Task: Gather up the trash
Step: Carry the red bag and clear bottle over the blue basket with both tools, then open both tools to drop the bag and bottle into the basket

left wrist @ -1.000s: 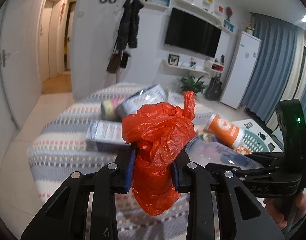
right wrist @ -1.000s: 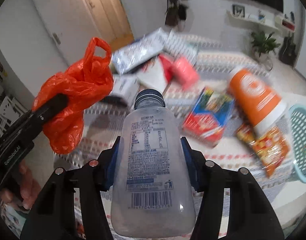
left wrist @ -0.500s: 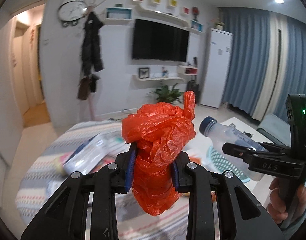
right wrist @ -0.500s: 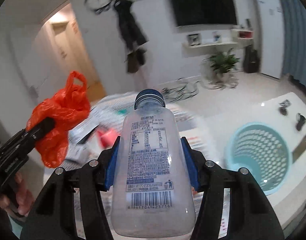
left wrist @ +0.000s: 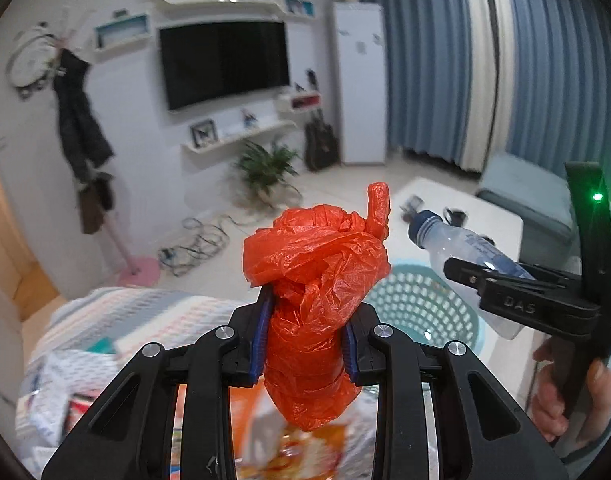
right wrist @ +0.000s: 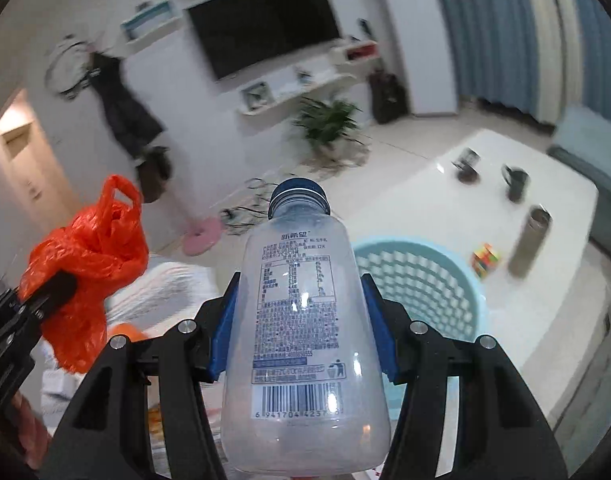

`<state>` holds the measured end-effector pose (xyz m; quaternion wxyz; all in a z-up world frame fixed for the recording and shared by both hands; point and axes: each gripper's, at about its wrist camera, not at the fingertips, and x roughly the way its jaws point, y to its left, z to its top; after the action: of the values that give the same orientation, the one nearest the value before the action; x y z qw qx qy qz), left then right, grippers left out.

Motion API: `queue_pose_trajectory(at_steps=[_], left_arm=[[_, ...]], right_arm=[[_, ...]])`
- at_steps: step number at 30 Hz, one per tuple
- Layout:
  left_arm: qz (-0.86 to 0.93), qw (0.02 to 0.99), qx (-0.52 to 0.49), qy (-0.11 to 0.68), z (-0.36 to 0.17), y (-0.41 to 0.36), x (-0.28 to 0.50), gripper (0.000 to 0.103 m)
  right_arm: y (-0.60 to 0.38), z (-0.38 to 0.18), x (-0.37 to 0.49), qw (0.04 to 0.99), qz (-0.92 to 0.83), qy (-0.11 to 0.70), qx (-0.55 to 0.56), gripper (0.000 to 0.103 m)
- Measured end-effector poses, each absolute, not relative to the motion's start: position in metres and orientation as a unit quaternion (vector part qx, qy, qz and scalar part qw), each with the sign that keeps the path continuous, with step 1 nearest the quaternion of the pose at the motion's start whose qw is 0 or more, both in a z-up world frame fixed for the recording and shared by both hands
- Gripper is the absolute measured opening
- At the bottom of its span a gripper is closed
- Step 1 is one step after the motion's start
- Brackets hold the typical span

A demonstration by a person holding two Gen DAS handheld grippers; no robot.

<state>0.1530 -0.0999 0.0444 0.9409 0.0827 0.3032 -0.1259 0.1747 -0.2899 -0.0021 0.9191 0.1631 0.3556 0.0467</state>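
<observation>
White walls, one dark television (left wrist: pixel 224 68) and blue curtains (left wrist: pixel 445 60) are seen behind a white table (right wrist: pixel 505 184). One pale blue perforated basket (right wrist: pixel 417 276) is seen near that table's front edge.

Two grippers are counted, each with one piece of trash. The left gripper (left wrist: pixel 305 344) is closed narrowly on one crumpled orange plastic bag (left wrist: pixel 317 280), which is pinched between the blue pads and bulges above and below them. The right gripper (right wrist: pixel 301 332) is held about half open, clamped on one clear plastic bottle (right wrist: pixel 301 340) with a blue cap, gripped at its sides with the cap pointing away.

One striped cover (left wrist: pixel 145 312) with blurred packets is seen at the lower left of the left wrist view.

Only in the right wrist view are the table's items shown clearly: two dark cups (right wrist: pixel 515 180), one metal cylinder (right wrist: pixel 531 240) and one coloured cube (right wrist: pixel 485 260). Only in the left wrist view is the hand (left wrist: pixel 573 400) on the right gripper's handle shown, with a green light above it.
</observation>
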Motion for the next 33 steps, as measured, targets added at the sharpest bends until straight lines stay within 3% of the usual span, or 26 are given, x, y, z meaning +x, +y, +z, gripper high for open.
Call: queue_pose_trajectory(at_steps=[10,16,18,25,33], left_arm=[[-0.187,0.886,0.054,0.420,-0.032,-0.150,0.218,0.028],[-0.198,0.865,0.051,0.458,-0.063,-0.159,0.232,0.029],[-0.201,0.860,0.050,0.466,-0.068,-0.161,0.237,0.031],[-0.208,0.867,0.050,0.450,-0.061,-0.158,0.230,0.057],[-0.209,0.879,0.028,0.427,-0.038,-0.142,0.211,0.057]], right_arm=[[-0.352,-0.098,0.194,0.877,-0.027,0.426,0.219,0.053],[-0.356,-0.128,0.201,0.855,-0.035,0.461,0.233,0.054],[-0.357,-0.133,0.203,0.850,-0.035,0.469,0.238,0.054],[-0.360,-0.130,0.200,0.845,-0.037,0.470,0.252,0.059],[-0.339,-0.103,0.183,0.863,-0.028,0.454,0.221,0.059]])
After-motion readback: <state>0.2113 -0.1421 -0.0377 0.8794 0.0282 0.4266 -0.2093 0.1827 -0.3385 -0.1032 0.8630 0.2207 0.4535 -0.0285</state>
